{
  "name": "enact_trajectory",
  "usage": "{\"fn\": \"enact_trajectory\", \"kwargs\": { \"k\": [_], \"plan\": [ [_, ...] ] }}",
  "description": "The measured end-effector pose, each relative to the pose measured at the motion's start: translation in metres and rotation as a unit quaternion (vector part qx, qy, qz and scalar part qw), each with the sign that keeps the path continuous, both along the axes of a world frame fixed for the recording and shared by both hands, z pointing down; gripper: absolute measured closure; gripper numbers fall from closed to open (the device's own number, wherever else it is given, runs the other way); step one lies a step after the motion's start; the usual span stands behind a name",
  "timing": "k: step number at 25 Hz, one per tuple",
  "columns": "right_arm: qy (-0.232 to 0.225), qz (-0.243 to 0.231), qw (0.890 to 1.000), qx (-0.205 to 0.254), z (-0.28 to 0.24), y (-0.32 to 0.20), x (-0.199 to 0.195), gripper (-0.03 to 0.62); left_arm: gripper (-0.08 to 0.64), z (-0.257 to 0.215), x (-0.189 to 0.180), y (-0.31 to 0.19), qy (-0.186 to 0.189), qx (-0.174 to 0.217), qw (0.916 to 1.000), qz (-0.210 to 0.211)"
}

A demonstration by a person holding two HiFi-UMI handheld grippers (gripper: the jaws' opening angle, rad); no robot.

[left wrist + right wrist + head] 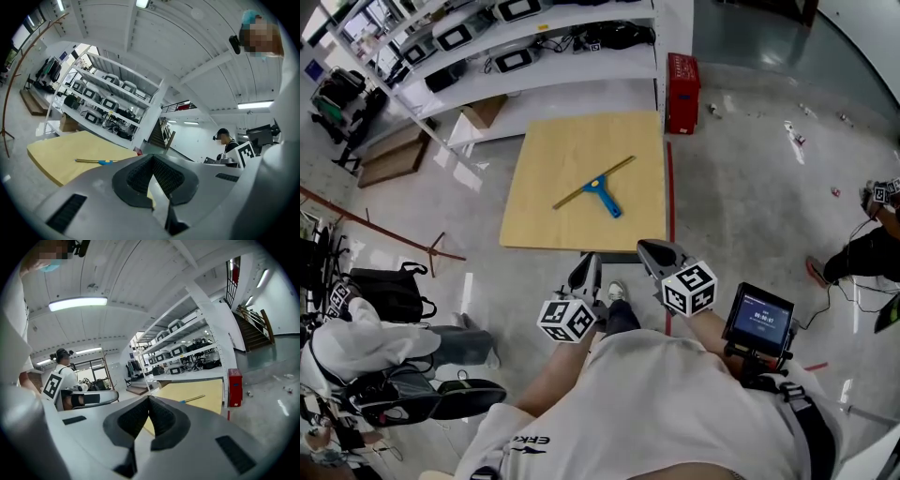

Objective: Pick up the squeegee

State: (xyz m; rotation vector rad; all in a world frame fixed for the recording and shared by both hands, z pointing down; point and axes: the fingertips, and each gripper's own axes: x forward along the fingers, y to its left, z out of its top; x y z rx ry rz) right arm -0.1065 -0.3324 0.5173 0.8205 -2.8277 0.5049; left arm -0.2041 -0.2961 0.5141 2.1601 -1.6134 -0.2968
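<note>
The squeegee (598,187), with a blue handle and a long thin yellowish blade, lies flat near the middle of a light wooden table (553,220). Both grippers are held close to my body, short of the table's near edge and well away from the squeegee. My left gripper (586,270) is shut with nothing in it, and so is my right gripper (654,253). The left gripper view shows the squeegee (98,161) far off on the table (56,150), beyond the closed jaws. In the right gripper view the squeegee (193,399) is small and distant.
A red box (682,94) stands on the floor by the table's far right corner. White shelves (516,56) with equipment run behind the table. A person (384,347) sits at the left, another (872,248) at the right edge. A screen (759,319) hangs by my right arm.
</note>
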Motion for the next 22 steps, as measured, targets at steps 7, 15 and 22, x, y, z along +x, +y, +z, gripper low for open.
{"fn": "enact_trajectory", "kwargs": {
  "k": [7, 15, 22],
  "plan": [
    [0.014, 0.019, 1.0, -0.014, 0.013, -0.068, -0.034, 0.588, 0.555, 0.013, -0.04, -0.067, 0.013, -0.009, 0.9998, 0.007],
    [0.043, 0.041, 0.998, -0.032, 0.039, -0.117, -0.068, 0.588, 0.556, 0.035, -0.078, -0.103, 0.025, -0.028, 0.9992, 0.015],
    [0.093, 0.05, 0.993, -0.047, 0.066, -0.146, -0.084, 0.588, 0.555, 0.05, -0.098, -0.127, 0.022, -0.048, 0.9981, 0.032]
  ]
}}
